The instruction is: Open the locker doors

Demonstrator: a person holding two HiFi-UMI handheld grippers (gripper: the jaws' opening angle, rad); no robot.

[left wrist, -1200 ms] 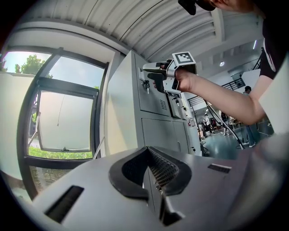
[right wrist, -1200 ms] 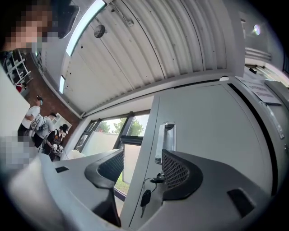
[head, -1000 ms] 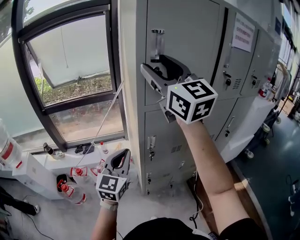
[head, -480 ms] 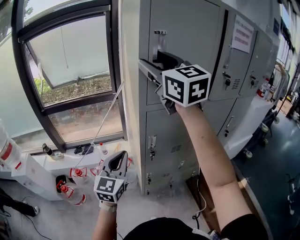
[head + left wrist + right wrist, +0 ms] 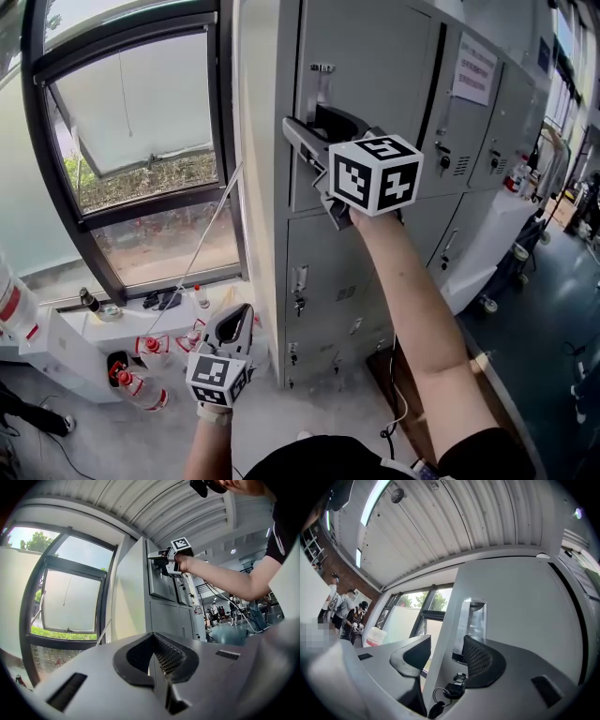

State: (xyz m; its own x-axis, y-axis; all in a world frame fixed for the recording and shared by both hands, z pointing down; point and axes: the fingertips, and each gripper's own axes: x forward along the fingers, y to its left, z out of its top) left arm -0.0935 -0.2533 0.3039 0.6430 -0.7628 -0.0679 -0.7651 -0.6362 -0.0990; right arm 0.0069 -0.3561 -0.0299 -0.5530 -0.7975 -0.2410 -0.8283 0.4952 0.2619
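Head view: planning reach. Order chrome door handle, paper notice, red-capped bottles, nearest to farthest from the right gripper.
1. chrome door handle, just above the right gripper
2. paper notice, next door rightward
3. red-capped bottles, on the floor below
Jaws just closing, apart; keyed lock shows between them, untouched.

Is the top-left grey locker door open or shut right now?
Shut. The grey metal top-left locker door sits flush with the grey locker frame, with no gap along its edges in the head view.
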